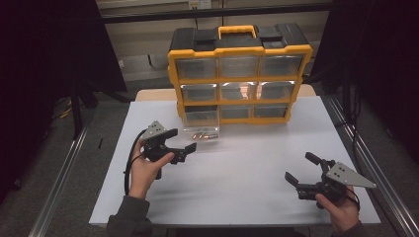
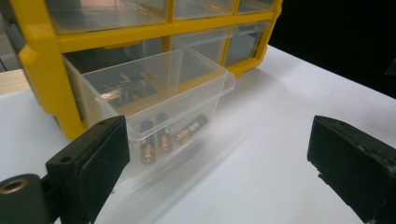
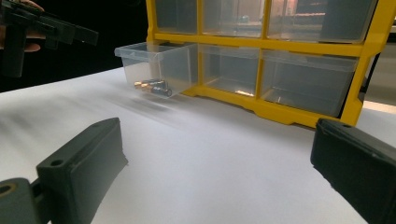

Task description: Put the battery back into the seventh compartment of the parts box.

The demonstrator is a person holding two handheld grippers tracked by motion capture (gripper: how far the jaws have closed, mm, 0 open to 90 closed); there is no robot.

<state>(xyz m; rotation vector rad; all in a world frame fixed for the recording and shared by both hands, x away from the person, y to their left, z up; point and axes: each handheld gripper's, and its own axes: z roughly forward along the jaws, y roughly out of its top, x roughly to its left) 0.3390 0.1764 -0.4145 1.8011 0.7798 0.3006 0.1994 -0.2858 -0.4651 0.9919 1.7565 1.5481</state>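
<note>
Your left gripper (image 1: 181, 141) is the one that matters right now. It's wide open with nothing between the jaws, and its own view has both black pads standing far apart with white table (image 2: 261, 154) between them. Straight ahead of those jaws sits the clear drawer (image 2: 159, 98), pulled partway out of the bottom-left slot of the yellow organizer (image 1: 239, 74). So the drawer is just beyond and slightly right of your left gripper in the high view, near it but not touching.

Inside the drawer you can see three batteries (image 2: 163, 135) lying flat at the front end. They roughly run along the drawer's pull direction, pointing out toward you, with the right one skewed a bit. The drawer's long axis runs out of the cabinet toward your side of the table, and its front lip (image 2: 229, 84) faces your jaws.

Your right gripper (image 1: 301, 170) is open too, holding nothing, and it's parked well apart down at the near right of the table. From its view the drawer (image 3: 156, 67) is way off at the far left.

So I'd say the left hand has the short trip here: forward and a touch right gets you to the drawer front or down onto the batteries. You'd probably want the jaws squared across the drawer's width, since the walls are thin and see-through.
</note>
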